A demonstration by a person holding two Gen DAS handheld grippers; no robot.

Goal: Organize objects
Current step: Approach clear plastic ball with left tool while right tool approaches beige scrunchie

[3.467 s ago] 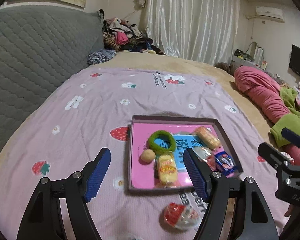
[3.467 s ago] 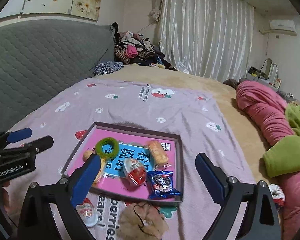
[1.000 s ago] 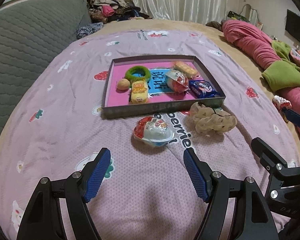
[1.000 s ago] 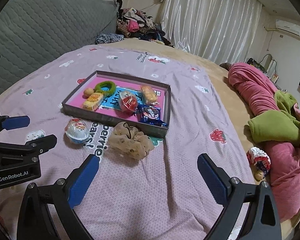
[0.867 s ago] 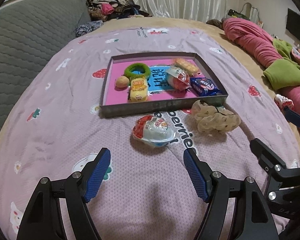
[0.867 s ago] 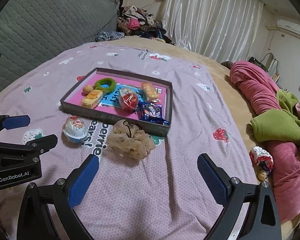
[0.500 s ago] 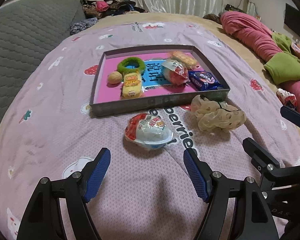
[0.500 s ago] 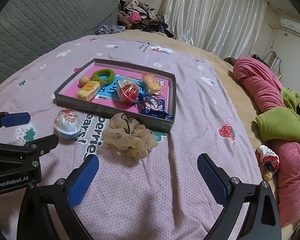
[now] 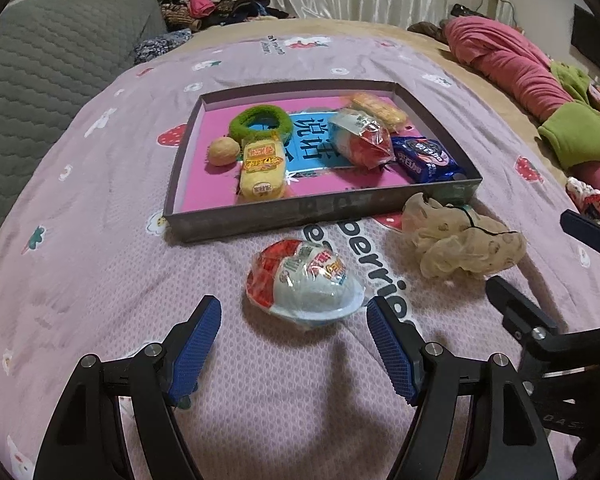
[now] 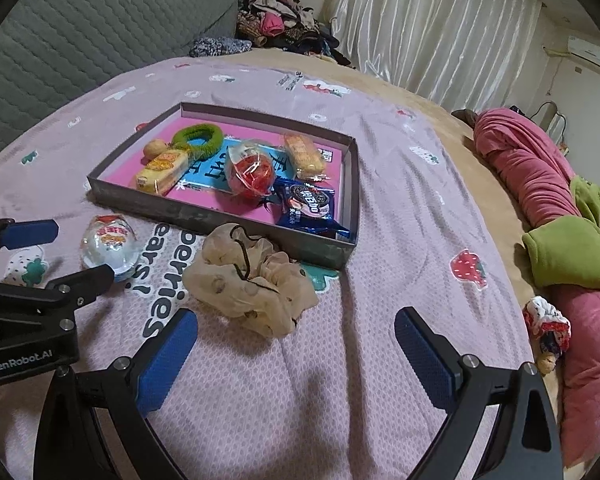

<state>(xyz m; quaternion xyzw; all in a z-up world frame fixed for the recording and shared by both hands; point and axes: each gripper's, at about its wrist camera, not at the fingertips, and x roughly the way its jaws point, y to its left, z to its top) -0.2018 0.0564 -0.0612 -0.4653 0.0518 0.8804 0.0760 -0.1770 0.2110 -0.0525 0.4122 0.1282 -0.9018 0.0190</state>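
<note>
The wrapped egg (image 9: 305,285) lies just ahead of the left gripper (image 9: 294,344), between its wide-open, empty jaws, long axis running across from pad to pad. The beige scrunchie (image 10: 249,280) sits just ahead of the right gripper (image 10: 296,352), whose jaws also gape empty. Bare blanket (image 9: 80,264) spreads to the left; the tray (image 9: 300,210) wall rises just beyond both. Only the right view shows the air conditioner (image 10: 592,54).

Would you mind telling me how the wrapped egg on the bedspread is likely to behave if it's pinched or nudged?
The egg looks rounded, so it may roll on the bedspread. Its glossy, crinkled wrapper probably makes it slippery. It seems stiff and light.
</note>
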